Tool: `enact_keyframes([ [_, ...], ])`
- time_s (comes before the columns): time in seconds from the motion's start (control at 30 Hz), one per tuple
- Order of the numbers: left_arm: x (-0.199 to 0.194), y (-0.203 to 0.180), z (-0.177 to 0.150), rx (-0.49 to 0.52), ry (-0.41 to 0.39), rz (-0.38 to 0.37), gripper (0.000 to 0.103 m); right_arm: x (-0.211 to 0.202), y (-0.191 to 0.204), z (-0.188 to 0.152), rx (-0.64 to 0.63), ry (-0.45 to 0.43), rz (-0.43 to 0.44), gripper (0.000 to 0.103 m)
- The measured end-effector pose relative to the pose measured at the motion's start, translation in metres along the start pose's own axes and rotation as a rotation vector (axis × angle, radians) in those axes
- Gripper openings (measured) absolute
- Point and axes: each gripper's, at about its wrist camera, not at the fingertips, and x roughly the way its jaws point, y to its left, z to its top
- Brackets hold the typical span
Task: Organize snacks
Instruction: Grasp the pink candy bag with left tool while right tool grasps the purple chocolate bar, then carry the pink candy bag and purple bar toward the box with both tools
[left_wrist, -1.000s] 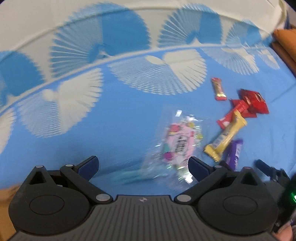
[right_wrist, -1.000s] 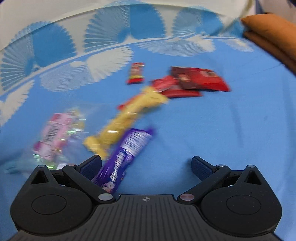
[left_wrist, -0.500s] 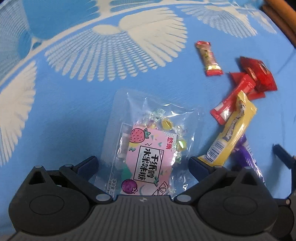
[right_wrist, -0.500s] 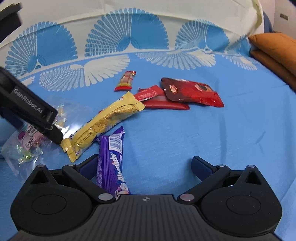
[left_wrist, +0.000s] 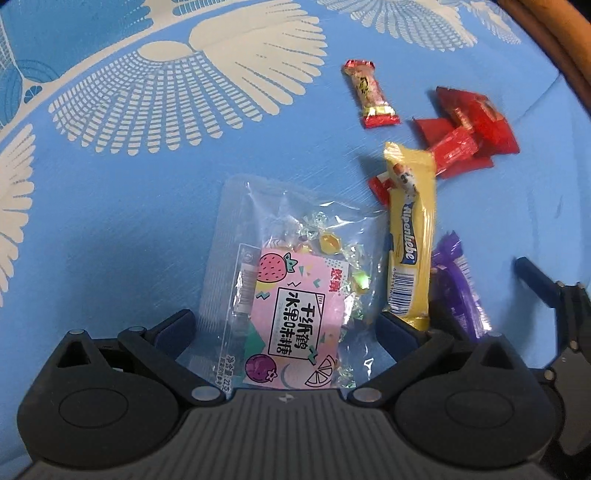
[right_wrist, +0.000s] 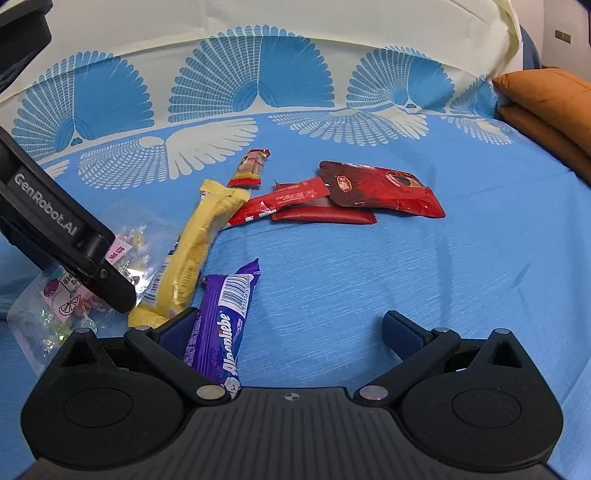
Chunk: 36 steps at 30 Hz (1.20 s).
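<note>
A clear candy bag with a pink label (left_wrist: 291, 295) lies on the blue cloth between the fingers of my open left gripper (left_wrist: 284, 328); it also shows in the right wrist view (right_wrist: 74, 295). A yellow Alpenliebe bar (left_wrist: 410, 236) (right_wrist: 195, 251) and a purple Alpenliebe bar (left_wrist: 461, 291) (right_wrist: 221, 325) lie to its right. My right gripper (right_wrist: 291, 332) is open, with the purple bar by its left finger. A small red candy (left_wrist: 369, 94) (right_wrist: 249, 168) and red packets (left_wrist: 472, 129) (right_wrist: 380, 188) lie farther out.
The blue cloth with white and blue fan patterns (right_wrist: 406, 277) covers the surface. Orange cushions (right_wrist: 546, 107) lie at the far right. The left gripper's body (right_wrist: 55, 229) shows at the left of the right wrist view, and the right gripper's finger (left_wrist: 535, 277) at the right of the left wrist view.
My left gripper has moved forward and down over the candy bag, which now lies between its open fingers. My right gripper has edged closer to the purple bar.
</note>
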Motion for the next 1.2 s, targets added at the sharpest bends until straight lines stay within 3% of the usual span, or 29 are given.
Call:
enact_keyframes([
  [0.1, 0.004, -0.018, -0.001, 0.061, -0.017, 0.09, 0.103, 0.0, 0.001, -0.001, -0.004, -0.005, -0.003, 0.103],
  [0.27, 0.004, -0.018, 0.0, 0.042, -0.041, 0.093, 0.103, 0.0, 0.001, -0.002, -0.01, -0.008, -0.001, 0.103],
  [0.3, 0.002, -0.019, -0.002, 0.046, -0.056, 0.095, 0.097, -0.001, 0.001, -0.001, -0.018, -0.004, 0.002, 0.102],
  [0.33, -0.004, -0.021, -0.004, 0.055, -0.083, 0.085, 0.079, -0.002, 0.001, -0.001, -0.021, 0.001, 0.004, 0.1],
  [0.37, -0.012, -0.027, -0.008, 0.066, -0.117, 0.081, 0.061, -0.005, 0.002, -0.001, -0.026, -0.005, 0.008, 0.086],
  [0.4, -0.02, -0.028, -0.009, 0.067, -0.134, 0.059, 0.039, -0.009, 0.005, -0.002, -0.04, -0.023, 0.008, 0.056],
  [0.43, -0.023, -0.025, -0.008, 0.041, -0.122, 0.021, 0.029, -0.014, 0.009, -0.003, -0.074, -0.047, 0.015, 0.037],
  [0.47, -0.028, -0.02, -0.007, 0.001, -0.117, -0.006, 0.029, -0.017, 0.013, -0.003, -0.104, -0.05, 0.018, 0.025],
  [0.67, -0.08, -0.017, -0.025, -0.017, -0.213, -0.033, 0.028, -0.029, 0.002, 0.004, -0.03, -0.01, 0.027, 0.025],
  [0.87, -0.154, -0.007, -0.062, -0.067, -0.338, -0.045, 0.028, -0.079, -0.012, 0.01, 0.018, -0.029, 0.035, 0.025],
  [1.03, -0.226, 0.009, -0.133, -0.169, -0.412, -0.009, 0.029, -0.152, -0.011, 0.001, 0.034, -0.043, 0.104, 0.026],
  [1.2, -0.277, 0.009, -0.219, -0.245, -0.405, 0.015, 0.029, -0.224, 0.009, -0.017, 0.026, -0.019, 0.219, 0.026],
])
